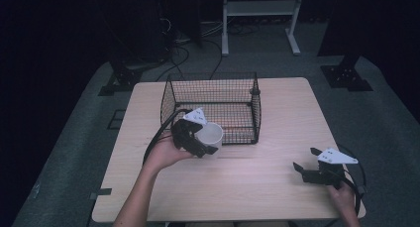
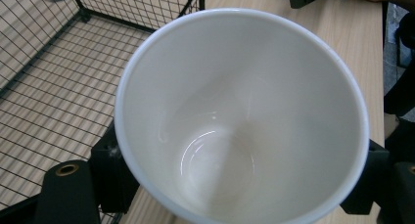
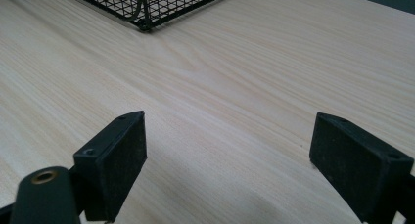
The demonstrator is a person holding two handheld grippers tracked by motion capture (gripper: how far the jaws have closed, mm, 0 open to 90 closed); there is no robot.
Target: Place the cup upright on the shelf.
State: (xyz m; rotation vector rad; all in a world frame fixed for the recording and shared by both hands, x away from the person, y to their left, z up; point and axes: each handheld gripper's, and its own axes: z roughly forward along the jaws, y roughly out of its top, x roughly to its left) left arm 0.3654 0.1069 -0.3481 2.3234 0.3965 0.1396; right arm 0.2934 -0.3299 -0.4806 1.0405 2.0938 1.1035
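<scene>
High view of a light wooden table (image 1: 257, 187) on which a black wire basket (image 1: 213, 95) stood toward the far side. The left gripper (image 1: 205, 146), carried in the person's left hand (image 1: 163, 155), was clamped on a white cup (image 1: 212, 136); its jaws pressed against the cup's outer wall from opposite sides. The cup was held just in front of the basket's near wall, outside the basket, at its near-left corner; whether it was clear of the tabletop could not be told. In the left gripper view the cup (image 2: 242, 116) was seen from above, mouth open toward the camera, interior empty and glossy, with the basket's mesh floor (image 2: 54, 82) to its left. The right gripper (image 1: 306, 163), in the person's right hand (image 1: 344, 197), lay low over the table near the near-right corner, well apart from cup and basket. In the right gripper view its jaws stood wide apart with nothing between them, bare table (image 3: 235, 82) ahead and a basket corner (image 3: 144, 9) beyond.
</scene>
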